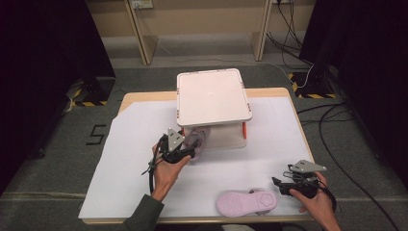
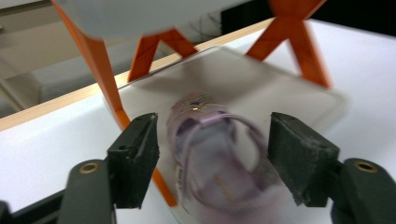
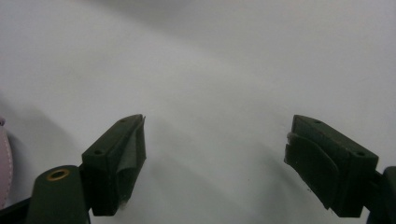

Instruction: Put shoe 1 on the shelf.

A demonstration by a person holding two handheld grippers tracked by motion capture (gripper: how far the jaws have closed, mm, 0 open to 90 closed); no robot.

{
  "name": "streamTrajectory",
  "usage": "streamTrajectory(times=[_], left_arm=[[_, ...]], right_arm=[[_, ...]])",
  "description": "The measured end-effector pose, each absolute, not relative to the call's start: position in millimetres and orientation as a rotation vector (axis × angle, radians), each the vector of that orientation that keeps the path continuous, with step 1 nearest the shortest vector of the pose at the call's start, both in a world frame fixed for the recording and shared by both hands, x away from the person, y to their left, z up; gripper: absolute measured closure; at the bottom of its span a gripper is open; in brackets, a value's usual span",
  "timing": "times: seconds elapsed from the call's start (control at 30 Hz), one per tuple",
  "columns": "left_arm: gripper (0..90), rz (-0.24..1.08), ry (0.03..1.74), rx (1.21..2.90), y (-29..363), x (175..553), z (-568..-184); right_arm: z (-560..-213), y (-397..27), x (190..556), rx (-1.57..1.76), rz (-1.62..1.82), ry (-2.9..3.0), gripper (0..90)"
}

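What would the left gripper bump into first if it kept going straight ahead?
Most likely the pale purple strapped sandal, which sits blurred between the open left gripper pads on the lower shelf of the white rack with orange legs. Beyond it lies only shelf.

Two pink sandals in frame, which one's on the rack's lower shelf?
The pale pink strapped sandal between the left gripper's open jaws, on the lower shelf of the orange-legged white rack. The other pink sandal lies sole-up on the table's near edge.

Left gripper point(image 2: 212, 161) jaws spread wide, reaching forward; right gripper point(image 3: 215, 163) open, low.
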State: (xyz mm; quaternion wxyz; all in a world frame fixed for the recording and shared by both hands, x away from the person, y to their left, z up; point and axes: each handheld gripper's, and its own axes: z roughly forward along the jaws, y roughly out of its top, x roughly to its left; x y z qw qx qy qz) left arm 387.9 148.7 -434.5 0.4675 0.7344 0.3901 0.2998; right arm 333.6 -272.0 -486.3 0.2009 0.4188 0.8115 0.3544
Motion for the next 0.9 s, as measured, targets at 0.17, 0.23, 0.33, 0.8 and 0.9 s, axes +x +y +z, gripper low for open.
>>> streamTrajectory(times=[0.17,0.23,0.33,0.8,0.9], left_arm=[[27.3,0.611,0.949,1.835,156,368,-436],[27.2,0.579,0.958,1.832,159,363,-441],[27.2,0.559,0.963,1.859,163,360,-449],[51.1,0.439,0.968,2.024,162,376,-484],[55.7,0.455,0.963,2.032,162,377,-483]], right_arm=[[-486,-271,334,1.169,0.998,2.264,20.1],[-486,-271,334,1.167,0.998,2.265,20.1],[-486,-272,334,1.171,0.996,2.262,20.1],[-486,-272,334,1.166,0.992,2.268,20.2],[-486,-271,334,1.161,0.995,2.271,20.1]])
